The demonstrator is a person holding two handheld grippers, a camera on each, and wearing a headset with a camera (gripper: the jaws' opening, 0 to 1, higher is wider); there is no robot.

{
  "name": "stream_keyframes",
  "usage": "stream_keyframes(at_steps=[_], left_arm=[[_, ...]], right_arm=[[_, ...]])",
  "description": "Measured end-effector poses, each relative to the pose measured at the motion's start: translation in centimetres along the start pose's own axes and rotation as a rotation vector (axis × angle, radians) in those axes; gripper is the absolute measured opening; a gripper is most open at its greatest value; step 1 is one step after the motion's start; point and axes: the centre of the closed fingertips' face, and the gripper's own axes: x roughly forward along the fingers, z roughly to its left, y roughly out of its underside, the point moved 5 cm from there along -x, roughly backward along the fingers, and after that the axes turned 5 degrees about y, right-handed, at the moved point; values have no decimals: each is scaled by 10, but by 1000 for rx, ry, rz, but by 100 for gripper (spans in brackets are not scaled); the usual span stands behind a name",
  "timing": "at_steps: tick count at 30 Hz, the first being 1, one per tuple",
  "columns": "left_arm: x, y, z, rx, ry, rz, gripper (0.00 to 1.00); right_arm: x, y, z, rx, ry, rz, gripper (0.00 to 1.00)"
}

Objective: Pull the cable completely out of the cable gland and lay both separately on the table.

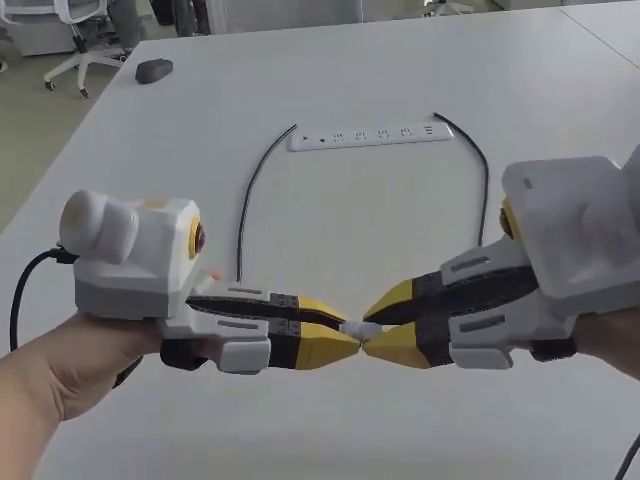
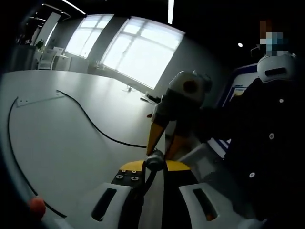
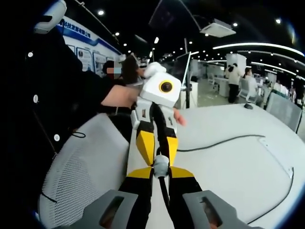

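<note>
White table (image 1: 350, 220), cable gland (image 1: 358, 328) pinched where both grippers' jaws meet

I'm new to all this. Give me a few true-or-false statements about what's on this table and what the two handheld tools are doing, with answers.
1. The left tool and the right tool meet tip to tip. True.
2. The cable gland lies alone on the table. False: it is held between the tool tips.
3. The black cable curves across the table. True.
4. The power strip is black. False: it is white.
5. A dark mouse sits near the table's far edge. True.
</note>
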Motion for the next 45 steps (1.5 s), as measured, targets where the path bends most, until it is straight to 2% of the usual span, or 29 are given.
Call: stream_keyframes(at_steps=[5, 8, 11, 23, 25, 29, 30, 32, 34, 36, 39, 41, 45], left_arm=[[0, 0, 0, -1, 4, 0, 15], [0, 1, 1, -14, 0, -3, 15], [0, 1, 2, -19, -3, -5, 15], [0, 0, 2, -18, -8, -11, 15], [-1, 0, 1, -15, -5, -13, 15], [-3, -2, -1, 2, 10, -16, 15], [-3, -2, -1, 1, 11, -15, 15], [-3, -2, -2, 14, 14, -14, 15], [-2, -3, -5, 35, 19, -18, 15], [-3, -6, -7, 62, 26, -33, 15], [-3, -9, -7, 75, 21, -39, 15], [-4, -10, -8, 88, 24, -44, 15], [-6, -11, -9, 105, 20, -52, 15]], right_arm=[[0, 0, 1, -40, 6, 1, 7], [1, 0, 1, -117, 28, 5, 7], [1, 0, 2, -156, 39, 8, 7], [1, 0, 0, -172, 44, 11, 8], [-1, -2, -1, -128, 39, -3, 8], [-8, -6, -9, 82, 21, -50, 21], [-9, -7, -11, 106, 18, -66, 22], [-13, -11, -13, 186, -9, -100, 16], [-14, -13, -14, 289, -54, -115, 16], [-13, -13, -17, 333, -62, -112, 16], [-10, -11, -15, 370, -100, -88, 12], [-9, -11, -15, 369, -100, -89, 12], [-5, -8, -13, 403, -115, -57, 13]])
